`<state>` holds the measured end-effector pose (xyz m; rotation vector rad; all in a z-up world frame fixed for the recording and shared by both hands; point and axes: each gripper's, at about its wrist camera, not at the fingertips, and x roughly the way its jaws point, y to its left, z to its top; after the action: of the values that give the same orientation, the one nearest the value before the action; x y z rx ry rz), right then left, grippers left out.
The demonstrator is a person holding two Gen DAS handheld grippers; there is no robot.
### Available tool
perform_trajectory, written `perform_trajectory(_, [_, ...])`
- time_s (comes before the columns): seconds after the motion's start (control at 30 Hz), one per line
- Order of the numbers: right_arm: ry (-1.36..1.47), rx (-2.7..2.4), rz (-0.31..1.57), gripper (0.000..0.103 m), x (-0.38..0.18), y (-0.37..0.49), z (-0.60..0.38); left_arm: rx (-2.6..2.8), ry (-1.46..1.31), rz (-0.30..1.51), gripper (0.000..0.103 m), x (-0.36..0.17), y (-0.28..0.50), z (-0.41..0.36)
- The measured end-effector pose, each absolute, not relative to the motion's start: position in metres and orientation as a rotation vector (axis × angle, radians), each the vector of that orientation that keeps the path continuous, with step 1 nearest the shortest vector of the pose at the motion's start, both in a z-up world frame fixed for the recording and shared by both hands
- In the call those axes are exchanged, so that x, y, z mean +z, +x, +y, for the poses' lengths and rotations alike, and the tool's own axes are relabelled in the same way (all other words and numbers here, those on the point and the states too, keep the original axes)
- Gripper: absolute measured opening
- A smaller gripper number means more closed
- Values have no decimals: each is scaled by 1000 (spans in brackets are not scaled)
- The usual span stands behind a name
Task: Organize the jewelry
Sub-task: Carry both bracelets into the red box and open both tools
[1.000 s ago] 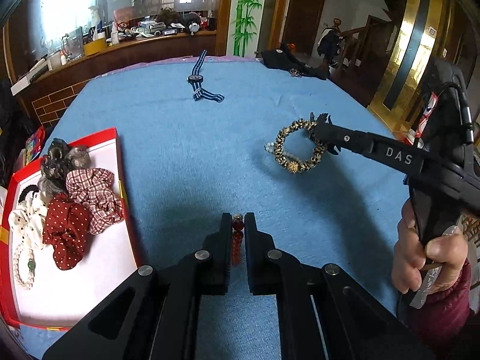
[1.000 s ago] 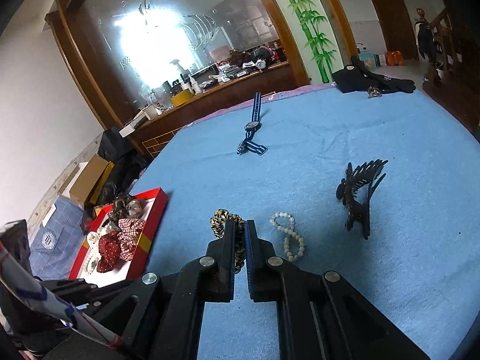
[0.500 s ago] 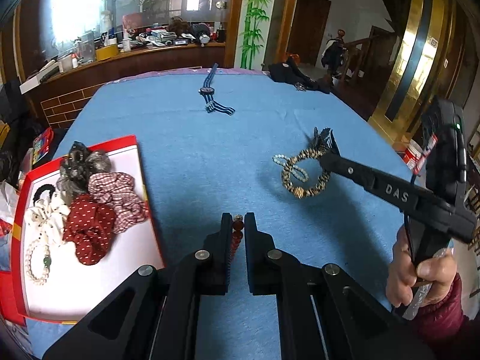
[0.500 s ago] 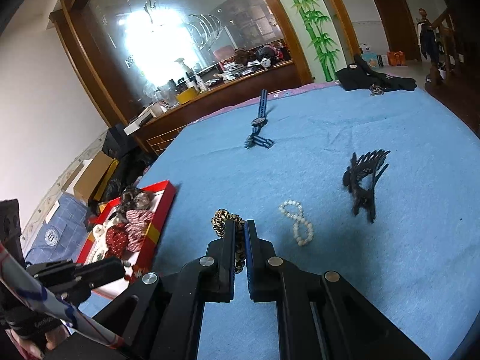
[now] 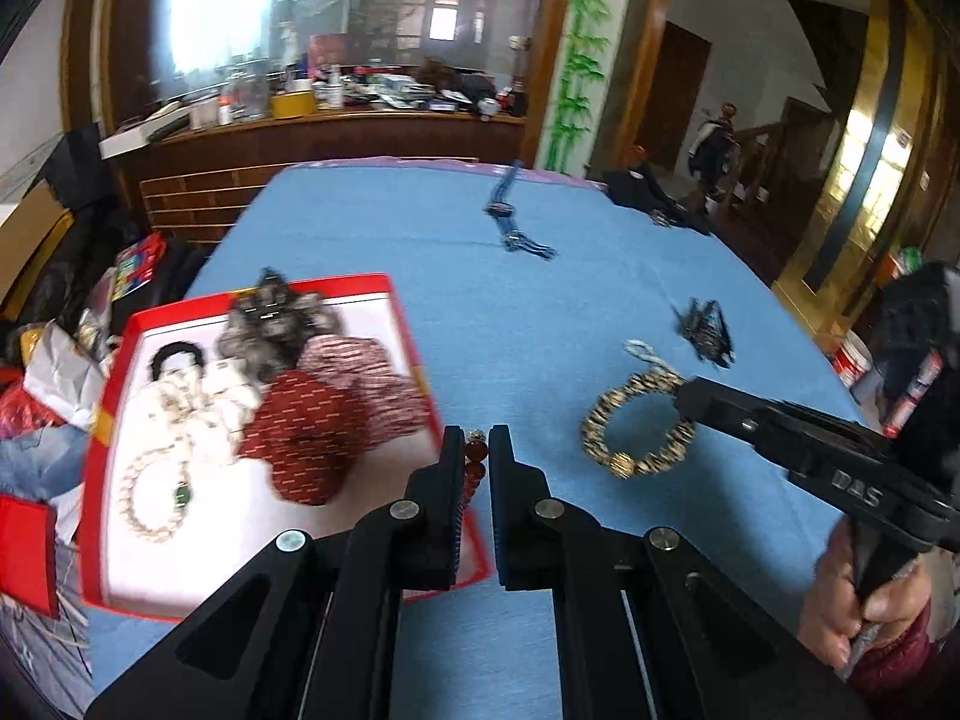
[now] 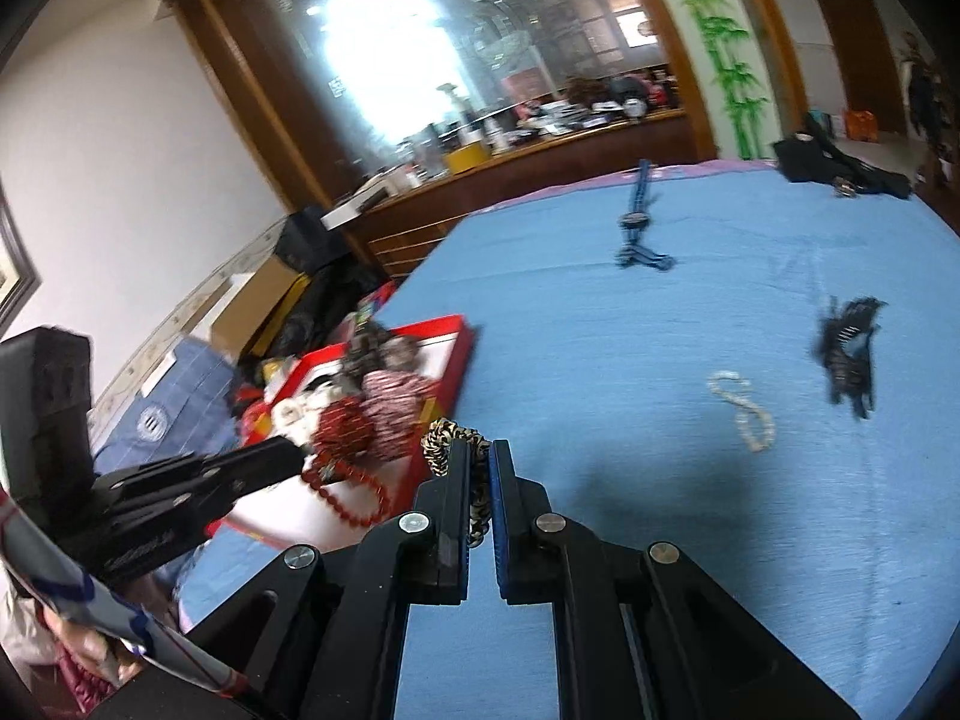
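Holding a red bead bracelet (image 5: 474,468) in the left tongs (image 5: 475,450), nearly closed on it, loop dangling below the tips over the near right corner of the red tray (image 5: 408,294); in the right wrist view the same beads hanging from the tongs above the tray's white floor. Gripping a leopard-pattern bracelet (image 5: 636,426) in the right tongs (image 6: 477,468), fully pinched on the band, ring hanging off the tips above the blue bench (image 5: 540,312), right of the tray.

Sitting inside the tray: a dark red dotted scrunchie (image 5: 300,426), a checked scrunchie (image 5: 366,378), a grey furry hair tie (image 5: 270,324), a white scrunchie (image 5: 192,396), a thin black hair band (image 5: 177,354), and a pearl necklace (image 5: 144,498) with a green stone.

Lying loose on the bench: a white bead bracelet (image 6: 741,402) twisted into a figure eight, a black claw clip (image 6: 846,354) just beyond it to the right, a blue striped watch (image 6: 636,222) further back, and dark cloth (image 6: 840,165) at the far edge.

Showing a hand (image 5: 852,612) with a dark red sleeve on the right tool's handle. Blurring across both views.
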<state>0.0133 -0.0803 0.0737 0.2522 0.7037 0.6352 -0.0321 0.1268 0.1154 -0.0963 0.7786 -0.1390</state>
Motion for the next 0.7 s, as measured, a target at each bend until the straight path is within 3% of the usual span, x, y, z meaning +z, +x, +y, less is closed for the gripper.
perform_trajectory(0.7, [109, 787, 836, 7, 53, 10, 28, 18, -211, 832, 7, 75, -29, 219])
